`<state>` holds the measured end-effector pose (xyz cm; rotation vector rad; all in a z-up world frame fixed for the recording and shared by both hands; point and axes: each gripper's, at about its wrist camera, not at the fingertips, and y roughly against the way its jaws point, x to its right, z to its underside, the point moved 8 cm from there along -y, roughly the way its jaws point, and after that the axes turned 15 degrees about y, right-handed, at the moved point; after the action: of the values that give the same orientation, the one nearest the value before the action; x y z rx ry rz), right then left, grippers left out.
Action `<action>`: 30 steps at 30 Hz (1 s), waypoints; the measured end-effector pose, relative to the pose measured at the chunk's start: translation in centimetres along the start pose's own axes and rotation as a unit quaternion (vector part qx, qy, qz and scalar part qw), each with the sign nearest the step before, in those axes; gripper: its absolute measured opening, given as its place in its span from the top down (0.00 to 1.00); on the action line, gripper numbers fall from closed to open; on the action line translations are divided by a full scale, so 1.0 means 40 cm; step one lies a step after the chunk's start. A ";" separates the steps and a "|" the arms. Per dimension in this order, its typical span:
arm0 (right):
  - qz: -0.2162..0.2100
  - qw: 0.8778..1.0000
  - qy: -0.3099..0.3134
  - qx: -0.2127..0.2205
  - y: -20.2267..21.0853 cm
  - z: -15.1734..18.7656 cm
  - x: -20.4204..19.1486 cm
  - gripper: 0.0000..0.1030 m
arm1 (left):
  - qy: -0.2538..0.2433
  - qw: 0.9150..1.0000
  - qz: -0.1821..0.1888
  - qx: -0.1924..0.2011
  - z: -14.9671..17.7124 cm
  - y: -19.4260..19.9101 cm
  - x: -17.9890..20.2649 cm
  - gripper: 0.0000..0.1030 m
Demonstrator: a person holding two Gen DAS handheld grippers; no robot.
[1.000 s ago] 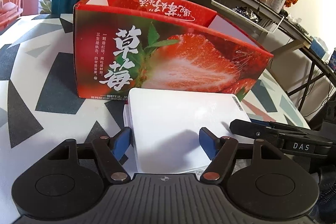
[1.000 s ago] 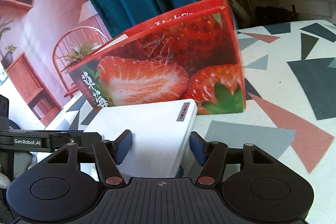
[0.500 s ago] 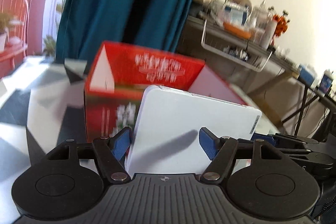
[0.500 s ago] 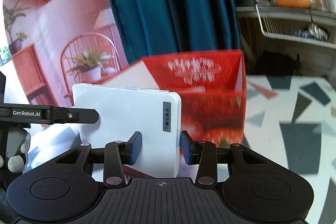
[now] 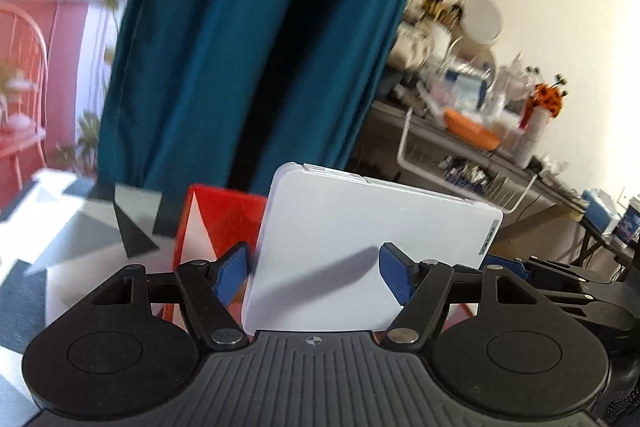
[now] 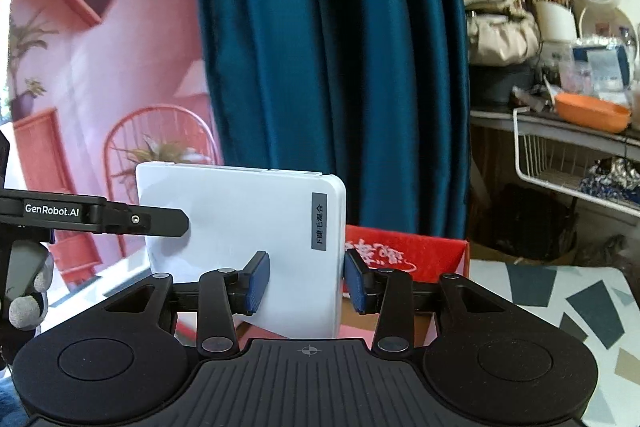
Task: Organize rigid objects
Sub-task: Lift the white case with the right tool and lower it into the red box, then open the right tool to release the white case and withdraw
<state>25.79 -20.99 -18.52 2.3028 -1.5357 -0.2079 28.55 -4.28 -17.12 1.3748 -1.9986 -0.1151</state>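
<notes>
A flat white box [image 5: 360, 247] with a small grey label hangs in the air, held between both grippers. My left gripper [image 5: 312, 275] is shut on its left part, and one left finger [image 6: 160, 221] crosses the box's face in the right wrist view. My right gripper [image 6: 306, 283] is shut on the right end of the white box [image 6: 240, 219], beside the label. Below and behind it stands the red strawberry carton [image 5: 216, 219], open at the top, with its inner red wall [image 6: 404, 255] showing. The box's lower edge is hidden behind the gripper bodies.
The patterned table [image 6: 560, 291] lies under the carton. A teal curtain [image 5: 248, 47] hangs behind. A cluttered side shelf with a white wire basket [image 6: 560, 163] stands to the right. A gloved hand [image 6: 24, 287] holds the left gripper.
The white box lay on the table before the carton; now it is lifted and tipped up above the carton's rim. The right jaws closed onto it, and both grippers rose.
</notes>
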 end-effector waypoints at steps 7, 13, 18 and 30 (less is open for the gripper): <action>0.005 0.997 -0.056 -0.062 -0.135 0.088 0.040 0.63 | 0.002 0.997 -0.037 -0.063 0.048 -0.131 -0.061 0.32; -0.009 0.986 -0.115 -0.119 -0.191 0.163 0.078 0.62 | -0.014 0.994 -0.053 -0.097 0.079 -0.183 -0.088 0.38; -0.001 0.983 -0.115 -0.146 -0.213 0.174 0.073 0.60 | -0.044 0.990 -0.073 -0.114 0.094 -0.213 -0.093 0.37; 0.036 0.972 -0.050 -0.226 -0.276 0.194 0.046 0.59 | -0.091 0.980 -0.117 -0.134 0.114 -0.268 -0.103 0.41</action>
<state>33.54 -20.60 -29.71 1.8996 -1.4342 -0.5968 35.11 -6.81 -27.25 1.4561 -1.8749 -0.6146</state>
